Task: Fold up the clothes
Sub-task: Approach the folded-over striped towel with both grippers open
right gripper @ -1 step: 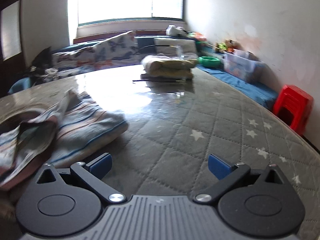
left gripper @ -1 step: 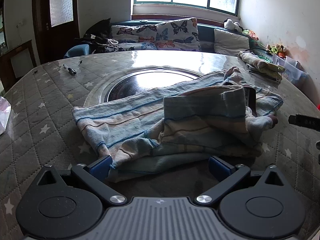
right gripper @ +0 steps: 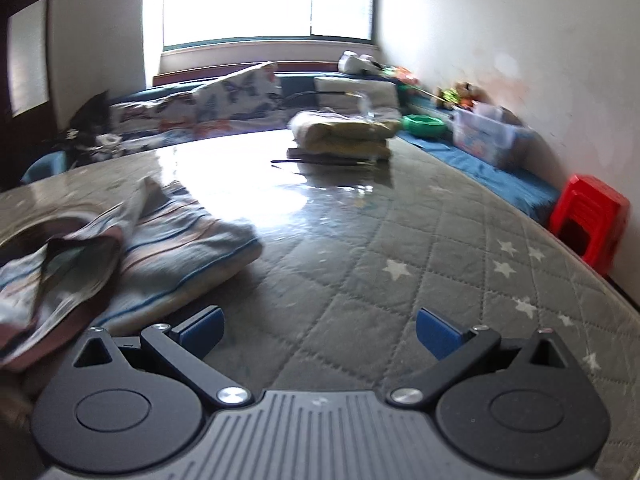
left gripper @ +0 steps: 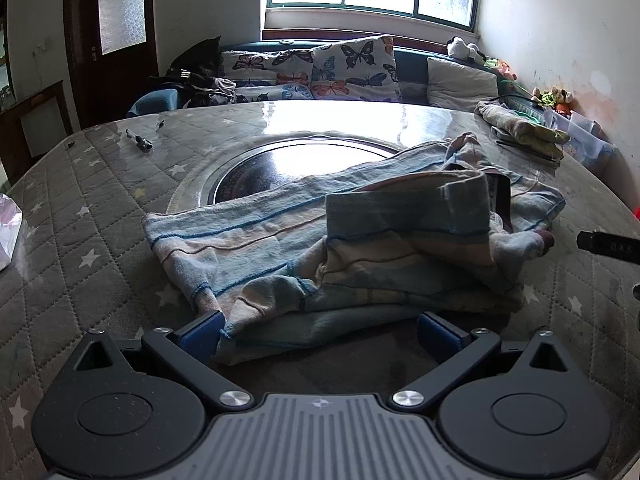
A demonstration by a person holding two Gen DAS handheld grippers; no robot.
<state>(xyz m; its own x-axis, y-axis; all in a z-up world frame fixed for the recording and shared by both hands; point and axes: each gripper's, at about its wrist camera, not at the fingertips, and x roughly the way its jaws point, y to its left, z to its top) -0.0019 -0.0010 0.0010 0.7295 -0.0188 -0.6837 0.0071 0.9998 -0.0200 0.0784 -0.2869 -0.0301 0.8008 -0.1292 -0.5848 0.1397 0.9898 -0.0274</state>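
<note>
Holding your left tool (left gripper: 318,330) low at the near edge of the striped garment (left gripper: 360,248), you had its jaws spread wide, gripping nothing; the left blue pad (left gripper: 200,330) sat just beside the garment's near hem. The garment lay crumpled and partly folded over itself on the quilted, star-patterned bench (left gripper: 80,280), its far side overlapping the round glossy inset (left gripper: 288,164) in the middle. Your right tool (right gripper: 318,330) was also spread wide and empty, hovering over bare quilted cover to the right of the garment (right gripper: 132,252), whose blue-edged fold lay near its left pad (right gripper: 202,328). A folded yellowish cloth pile (right gripper: 344,136) sat well apart at the bench's far side. A red stool (right gripper: 588,220) stood by the wall.
</note>
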